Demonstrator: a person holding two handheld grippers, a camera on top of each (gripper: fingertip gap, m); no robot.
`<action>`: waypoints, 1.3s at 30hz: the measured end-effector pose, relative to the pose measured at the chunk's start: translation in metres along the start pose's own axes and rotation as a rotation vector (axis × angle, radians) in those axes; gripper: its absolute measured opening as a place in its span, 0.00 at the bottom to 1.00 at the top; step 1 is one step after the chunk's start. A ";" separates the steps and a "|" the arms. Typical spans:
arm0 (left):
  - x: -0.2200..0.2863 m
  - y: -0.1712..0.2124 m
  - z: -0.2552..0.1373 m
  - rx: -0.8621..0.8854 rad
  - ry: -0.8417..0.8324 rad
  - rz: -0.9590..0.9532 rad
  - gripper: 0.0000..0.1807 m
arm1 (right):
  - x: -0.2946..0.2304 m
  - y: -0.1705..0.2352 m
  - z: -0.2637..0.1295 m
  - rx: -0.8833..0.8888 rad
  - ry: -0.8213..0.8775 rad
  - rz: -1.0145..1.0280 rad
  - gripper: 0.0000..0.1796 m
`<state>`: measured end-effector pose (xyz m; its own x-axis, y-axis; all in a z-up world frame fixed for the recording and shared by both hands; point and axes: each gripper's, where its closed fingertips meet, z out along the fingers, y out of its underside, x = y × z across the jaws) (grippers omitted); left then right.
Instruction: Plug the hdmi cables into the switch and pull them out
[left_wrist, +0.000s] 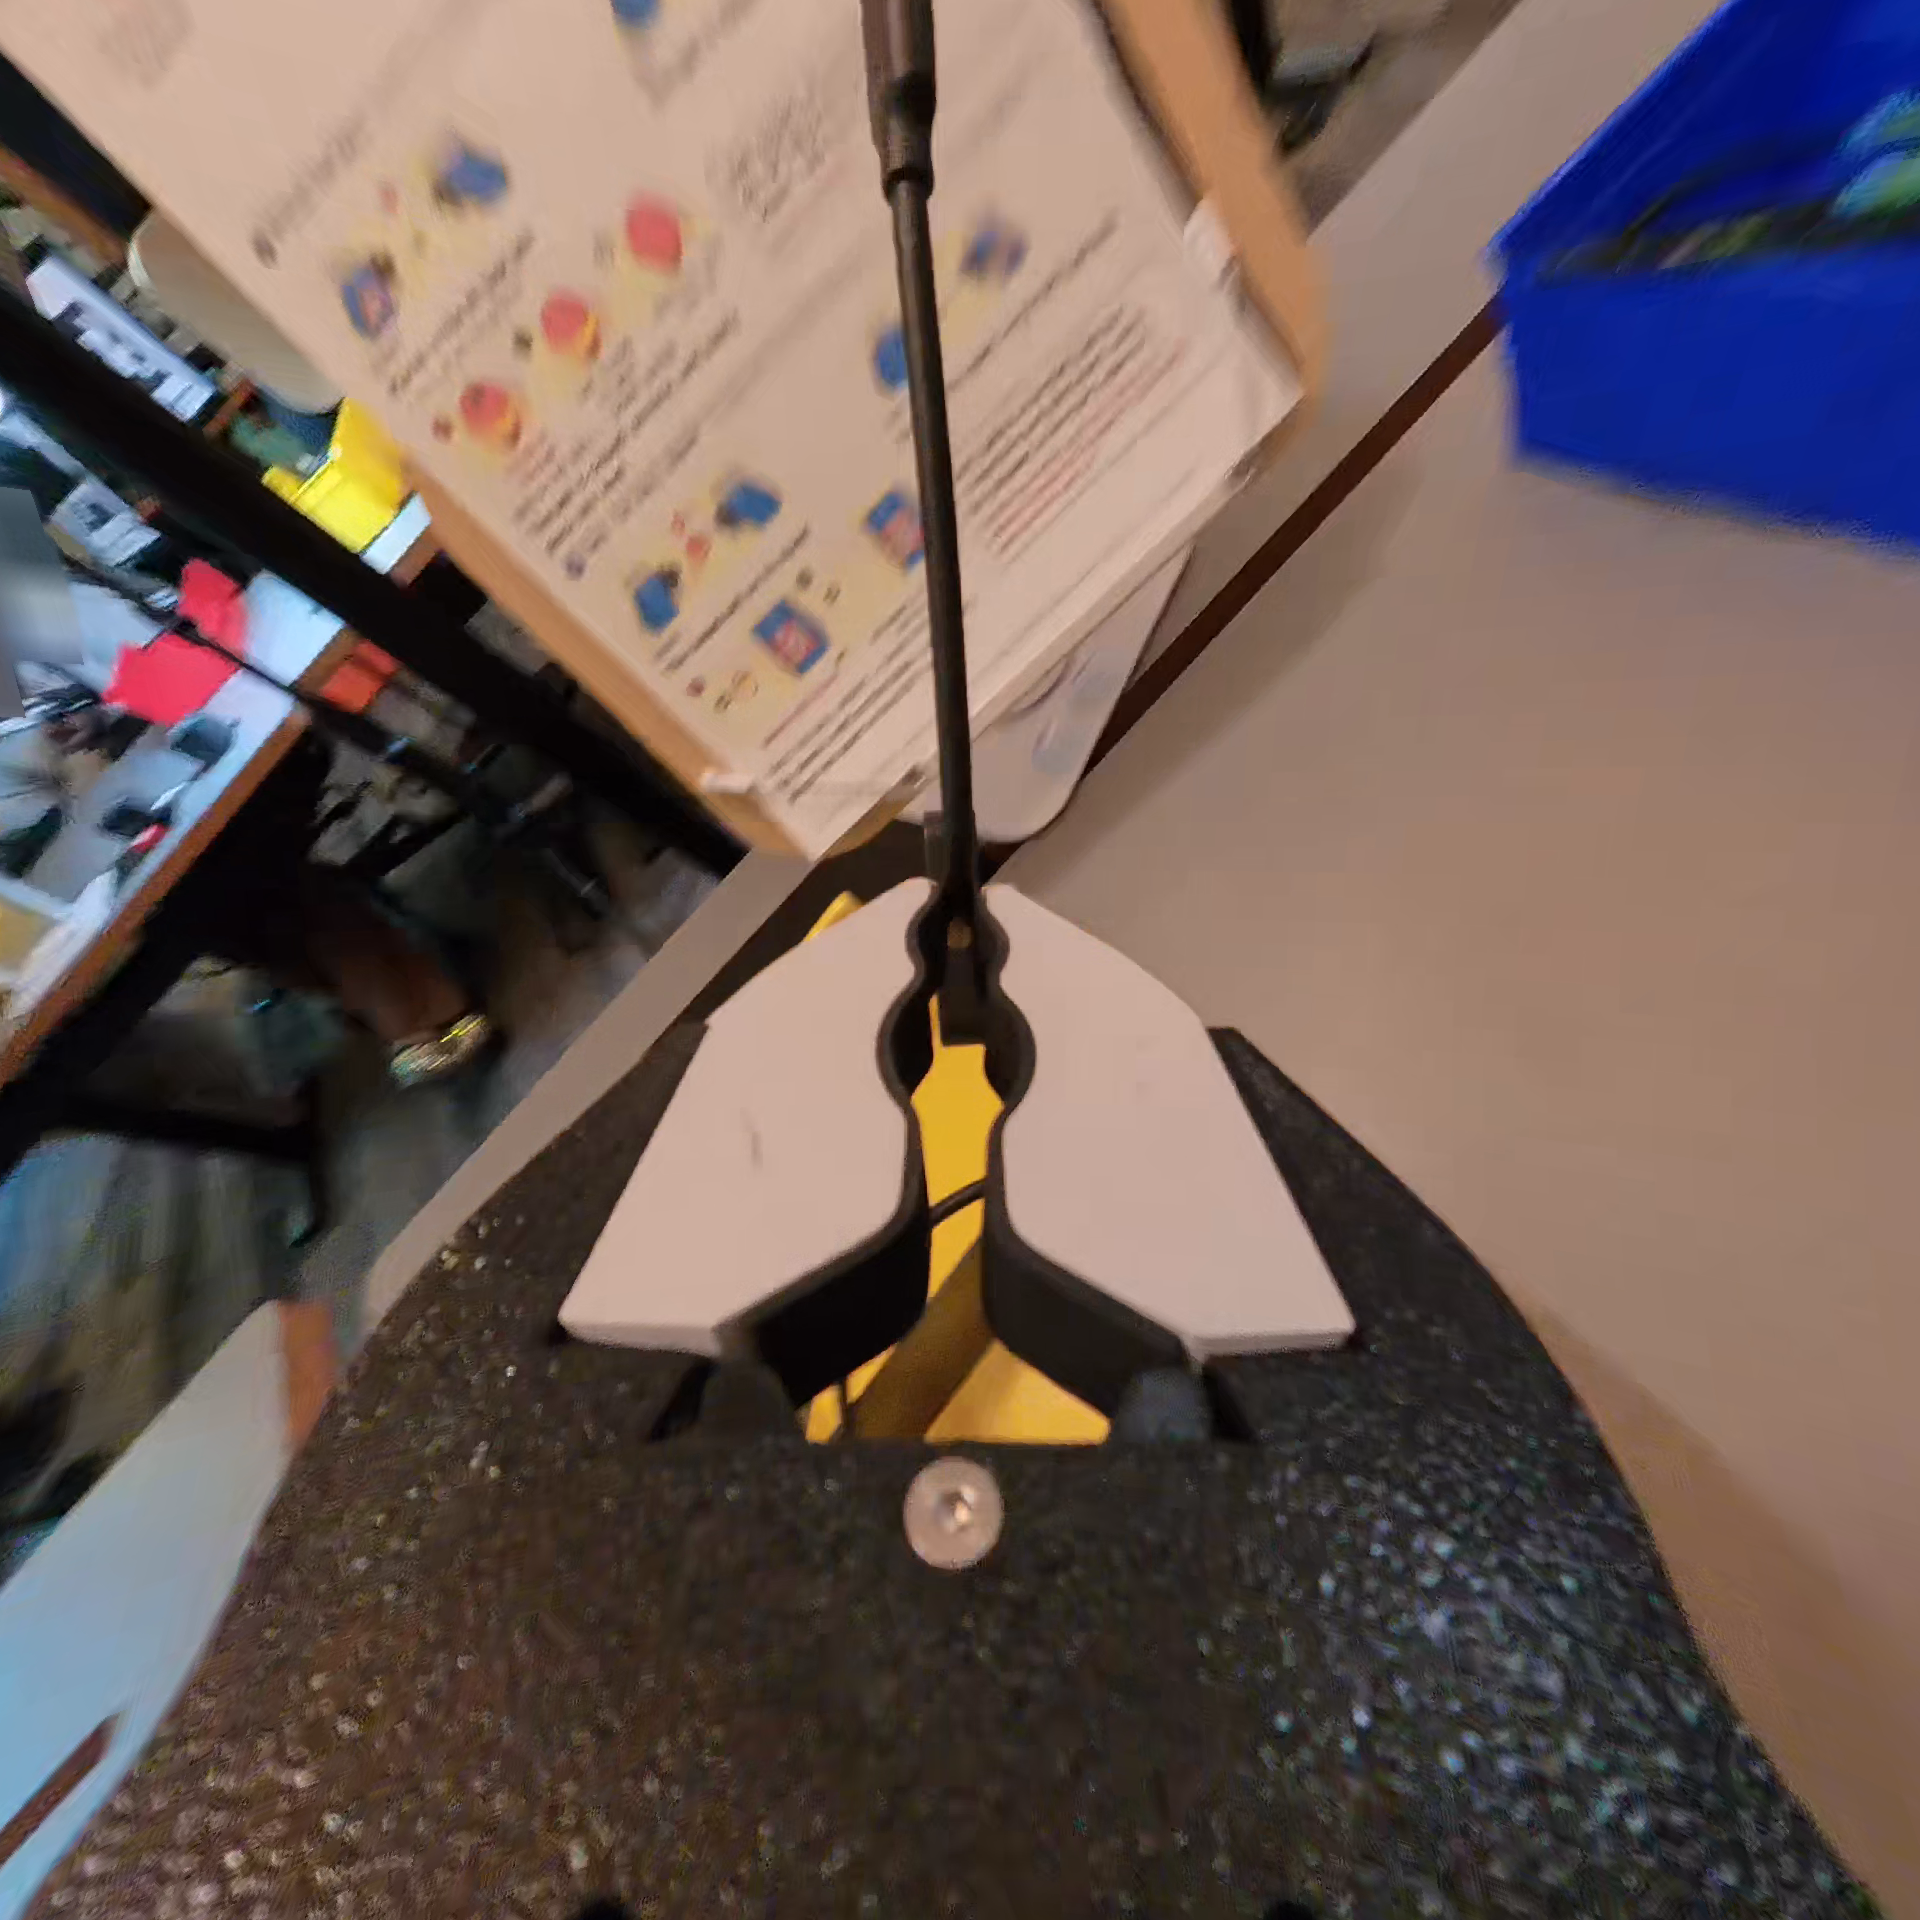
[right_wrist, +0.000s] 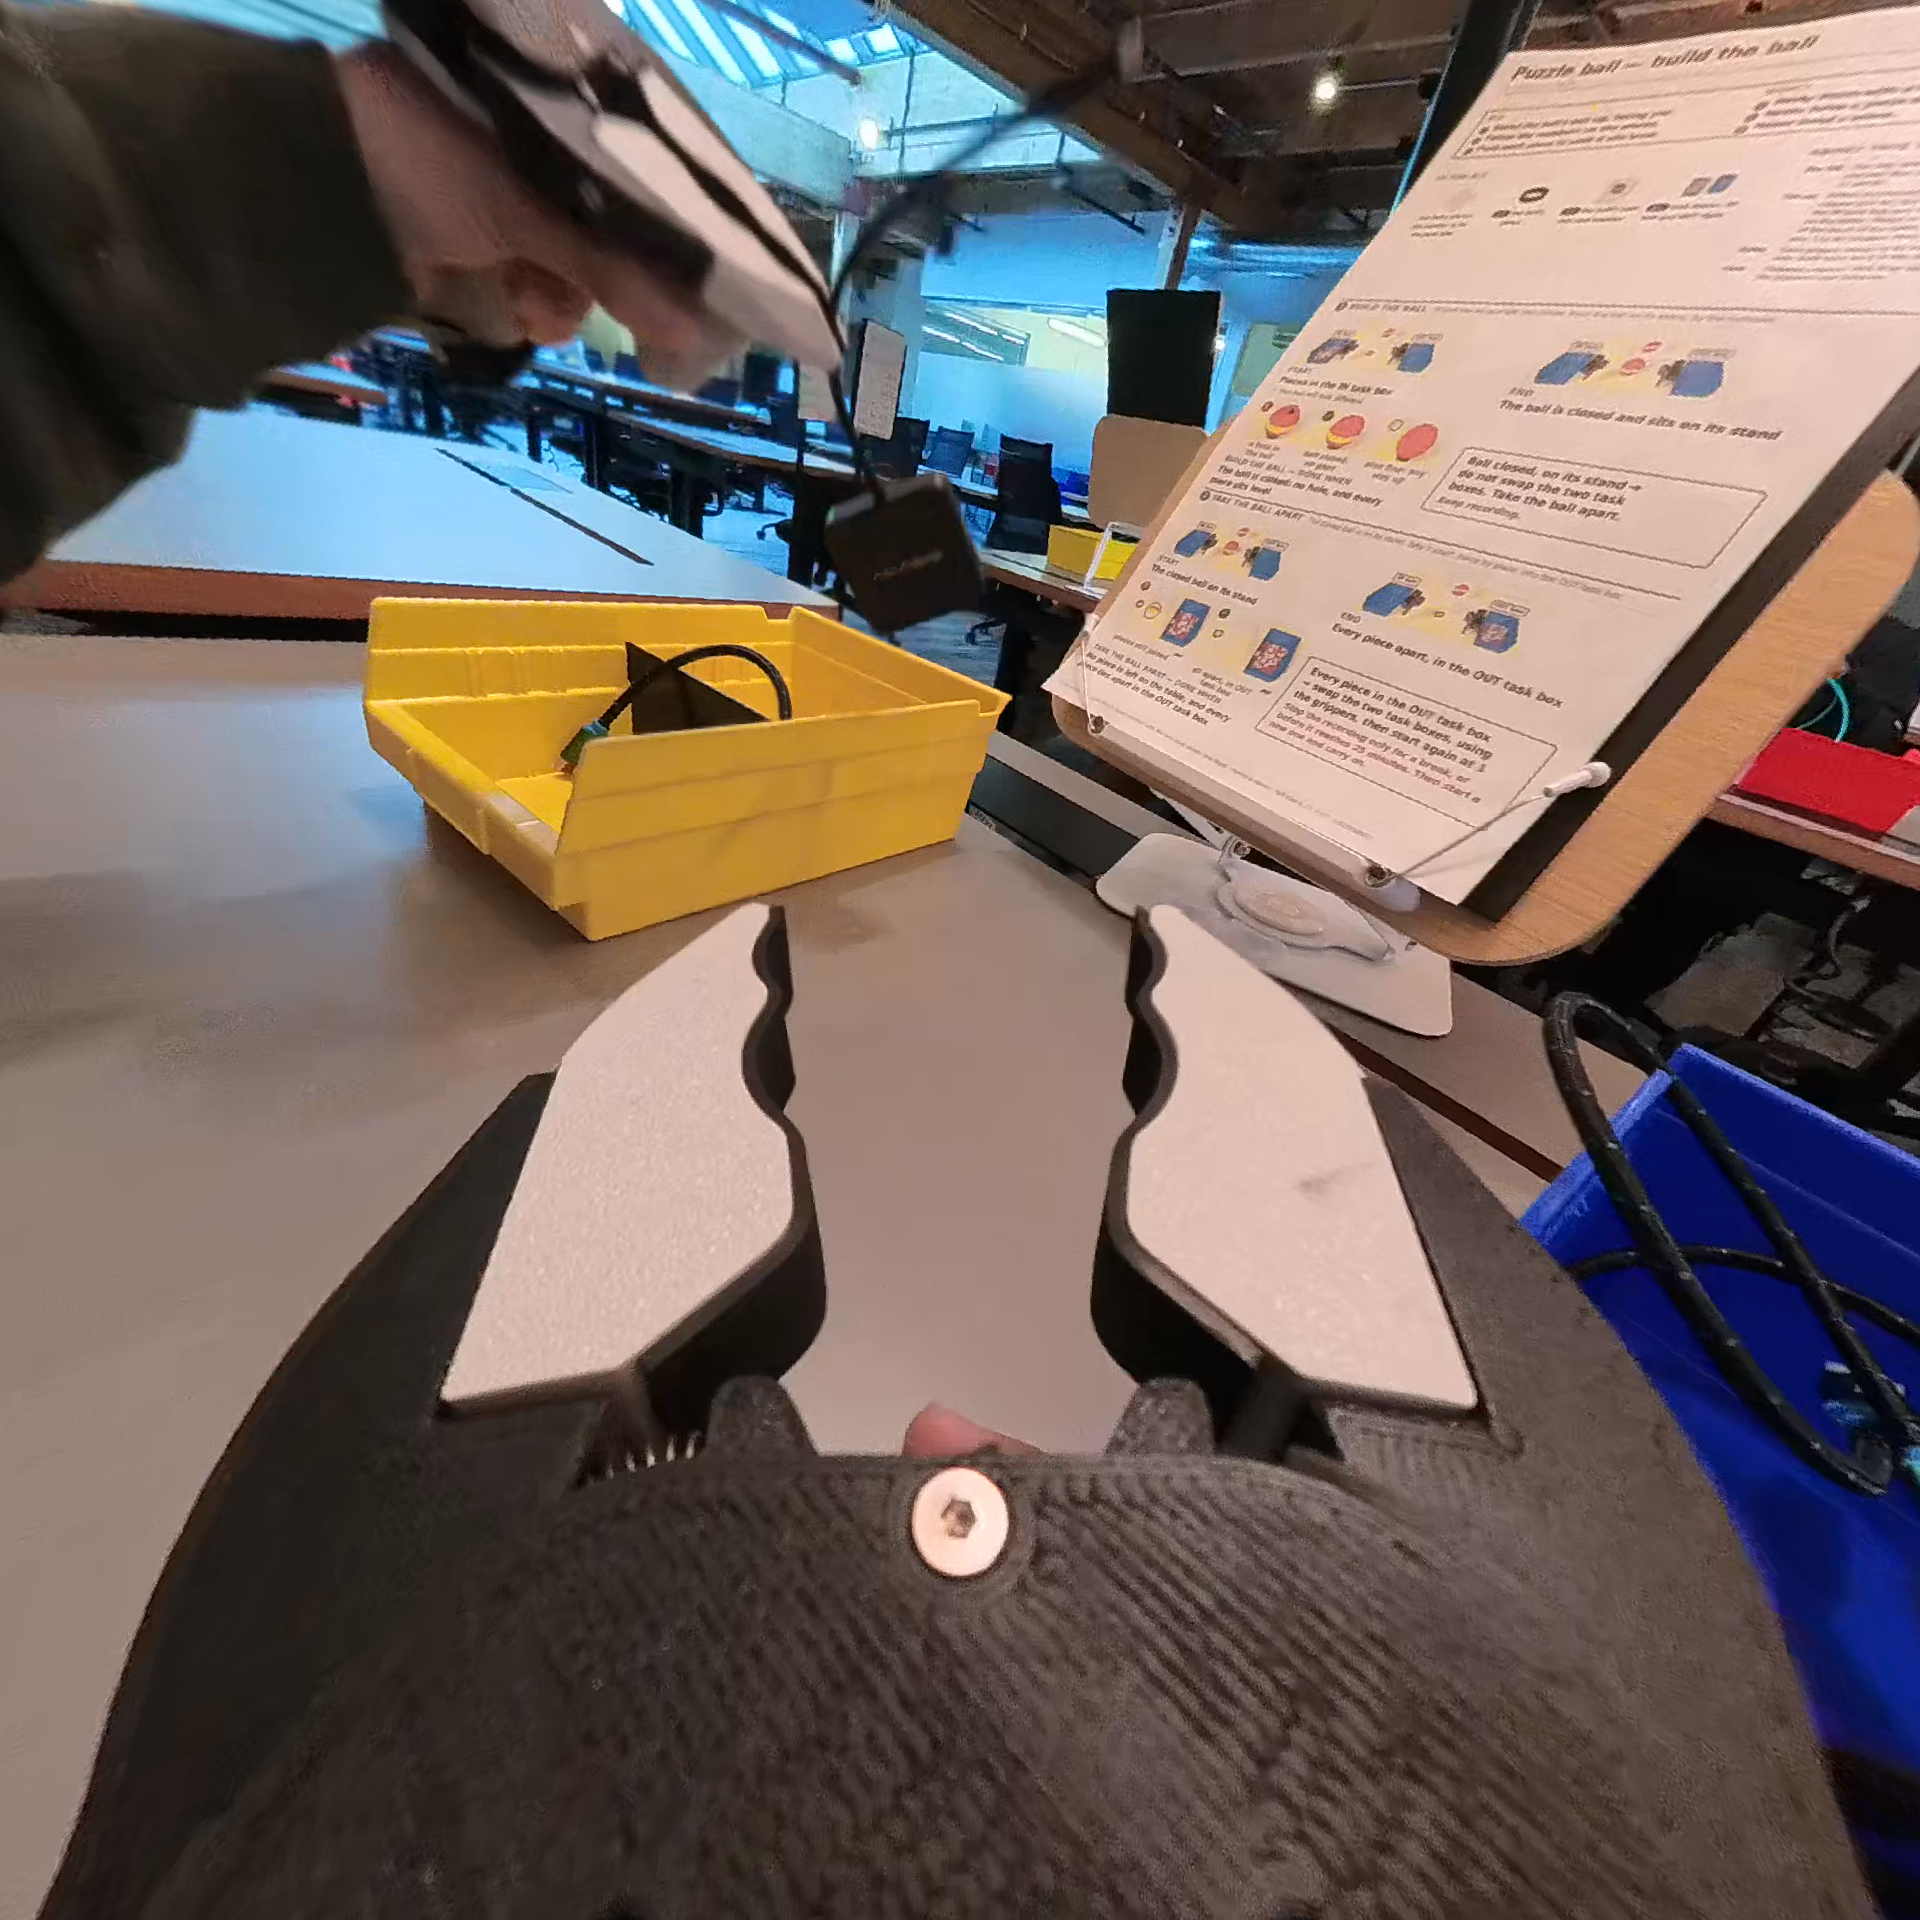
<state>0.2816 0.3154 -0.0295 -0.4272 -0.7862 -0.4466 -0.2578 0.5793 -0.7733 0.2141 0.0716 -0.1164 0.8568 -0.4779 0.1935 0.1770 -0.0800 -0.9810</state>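
On stand — printed instr. sheet (right_wrist: 1455, 540).

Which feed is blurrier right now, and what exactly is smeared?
Left wrist view: blue bin and instruction sheet motion-smeared; the cable in the left gripper stays fairly sharp. Right wrist view: mostly crisp; only the raised left gripper and dangling switch blur.
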 end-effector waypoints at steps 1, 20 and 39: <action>0.012 -0.014 -0.011 0.049 0.052 -0.026 0.02 | -0.002 -0.001 0.002 0.006 0.004 0.004 0.36; 0.206 -0.064 -0.123 0.473 0.979 -0.166 0.02 | -0.097 -0.041 -0.014 0.215 -0.493 -0.015 0.16; 0.232 -0.021 -0.072 0.301 0.685 -0.016 0.27 | -0.068 -0.064 -0.036 0.266 -0.578 0.264 0.08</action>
<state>0.1255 0.1358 -0.0844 -0.8948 -0.4271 -0.1300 -0.0621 0.4075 -0.9111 0.1270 0.0778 -0.0672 0.9952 0.0974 -0.0010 -0.0233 0.2280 -0.9734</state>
